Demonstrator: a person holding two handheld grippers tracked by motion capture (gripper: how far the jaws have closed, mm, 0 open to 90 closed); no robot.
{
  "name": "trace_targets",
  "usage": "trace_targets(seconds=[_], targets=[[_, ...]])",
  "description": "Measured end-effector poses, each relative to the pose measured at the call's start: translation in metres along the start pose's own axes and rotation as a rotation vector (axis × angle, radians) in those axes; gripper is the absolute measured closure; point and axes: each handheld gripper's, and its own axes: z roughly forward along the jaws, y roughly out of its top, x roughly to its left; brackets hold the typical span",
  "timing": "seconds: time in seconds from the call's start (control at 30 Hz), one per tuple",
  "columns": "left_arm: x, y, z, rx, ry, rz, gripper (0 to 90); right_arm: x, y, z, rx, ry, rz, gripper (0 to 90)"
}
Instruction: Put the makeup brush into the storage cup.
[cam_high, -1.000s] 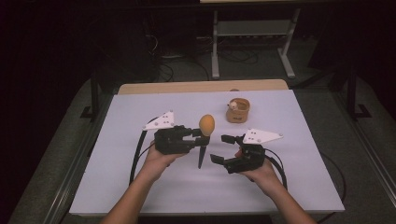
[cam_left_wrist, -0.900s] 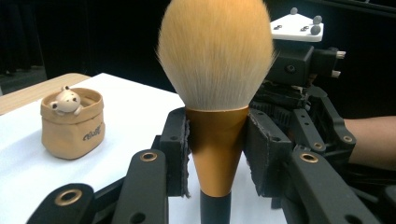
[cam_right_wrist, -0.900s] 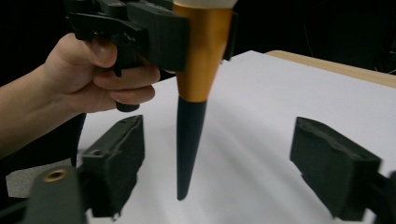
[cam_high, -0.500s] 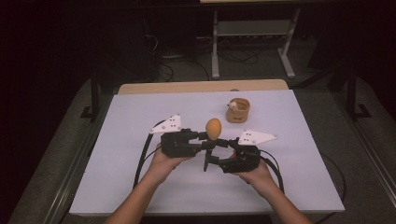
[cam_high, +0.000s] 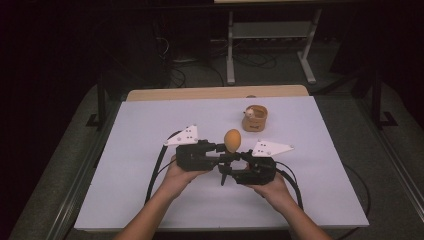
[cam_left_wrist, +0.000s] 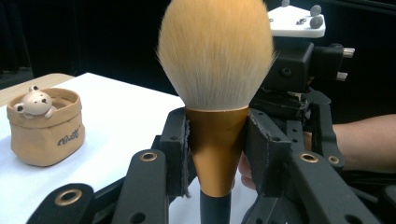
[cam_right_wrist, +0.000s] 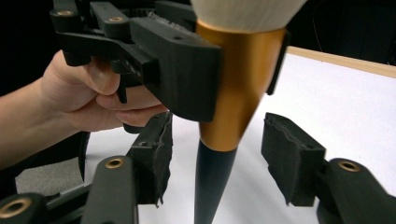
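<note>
High view, nearest first: two forearms come in from the bottom edge, and each hand holds one black gripper above the white table (cam_high: 150, 150). Compared with a second ago, the two grippers have drawn together at the middle of the table, and the right gripper (cam_high: 235, 161), which then stood apart from the brush, now faces the left gripper (cam_high: 223, 150) with the brush handle between its pads.

One makeup brush (cam_high: 232, 140) stands upright between them, orange bristles up and dark handle pointing down, lifted clear of the table. In the left gripper view the left gripper's pads press on both sides of the brush's copper-coloured collar (cam_left_wrist: 217, 149), gripping it firmly. In the right gripper view the right gripper's jaws have just been closing; the tapered dark handle (cam_right_wrist: 212, 186) hangs between its two pads (cam_right_wrist: 292, 158), with a gap still showing on each side, so they do not yet pinch it.

Farther back, to the right, one small tan pouch (cam_high: 255, 119) sits on the table, well apart from the brush, with one toy bear (cam_left_wrist: 35, 101) peeking over its rim. Small dark script is printed on the pouch; I cannot read it.
</note>
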Motion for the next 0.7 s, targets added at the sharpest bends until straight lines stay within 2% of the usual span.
trace_targets(seconds=[0.3, 0.7], targets=[[-0.0003, -0.0005, 0.0007, -0.001, 0.002, 0.003, 62.5, -0.0011, -0.0001, 0.0002, -0.006, -0.012, 0.008, 57.7], [-0.0004, -0.0006, 0.0000, 0.000, 0.014, 0.004, 62.5, -0.0010, 0.0007, -0.0017, -0.009, -0.011, 0.009, 68.3]])
